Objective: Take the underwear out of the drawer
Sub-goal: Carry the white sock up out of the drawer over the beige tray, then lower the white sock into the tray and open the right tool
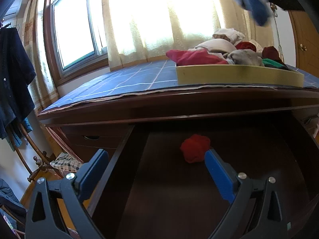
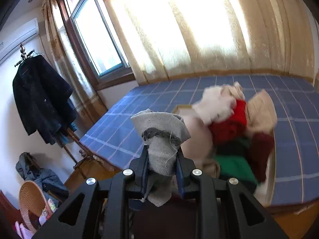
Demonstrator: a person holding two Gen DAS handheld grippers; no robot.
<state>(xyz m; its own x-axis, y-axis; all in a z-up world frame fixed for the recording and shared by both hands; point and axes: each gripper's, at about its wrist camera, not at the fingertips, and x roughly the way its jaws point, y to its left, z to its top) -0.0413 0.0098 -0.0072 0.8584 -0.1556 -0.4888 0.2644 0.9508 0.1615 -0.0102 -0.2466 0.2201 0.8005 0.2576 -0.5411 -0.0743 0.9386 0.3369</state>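
Note:
The dark wooden drawer (image 1: 179,195) stands pulled out. A balled red underwear (image 1: 195,148) lies on its floor toward the back. My left gripper (image 1: 156,153) hovers over the drawer, open and holding nothing; its right fingertip is just beside the red ball. My right gripper (image 2: 162,151) is shut on a grey underwear (image 2: 159,123), which stands up between its fingers, raised above the dresser top. The left wrist view shows that cloth (image 1: 253,2) blurred at the top right. A yellow tray (image 1: 239,75) on the dresser holds a pile of underwear (image 2: 229,123) in red, white, green and beige.
A blue checked cloth (image 1: 129,81) covers the dresser top under the tray. Behind it are a curtain (image 2: 189,29) and a window (image 2: 95,31). A dark coat (image 2: 41,97) hangs on a stand at the left, with a wicker basket (image 2: 31,197) on the floor below.

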